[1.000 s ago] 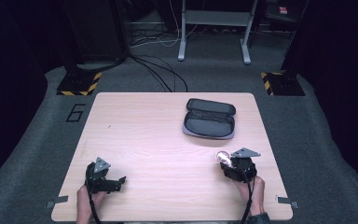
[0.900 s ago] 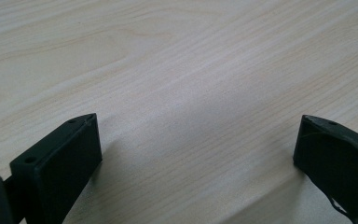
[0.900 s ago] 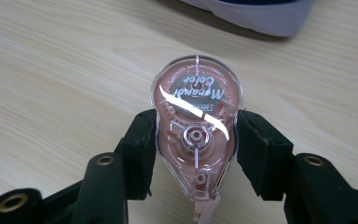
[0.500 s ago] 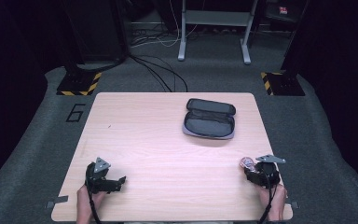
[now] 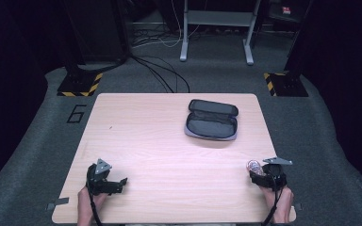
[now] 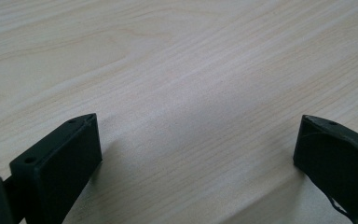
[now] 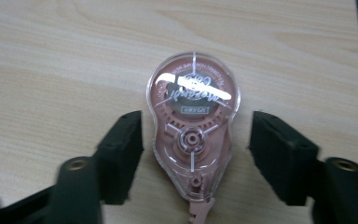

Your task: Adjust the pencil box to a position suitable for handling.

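- Right gripper (image 5: pixel 259 173) rests low at the desk's (image 5: pixel 169 141) near right corner; its jaws have just been opening, released beside the pink correction tape dispenser (image 7: pixel 193 121) lying flat between them.
- Left gripper (image 5: pixel 115 181) sits near left, jaws spread wide over bare wood.

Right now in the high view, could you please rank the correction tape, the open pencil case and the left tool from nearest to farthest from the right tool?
1. Correction tape: lying between the right tool's open jaws.
2. Open pencil case: farther up the table.
3. Left tool: across the near edge, at the left.
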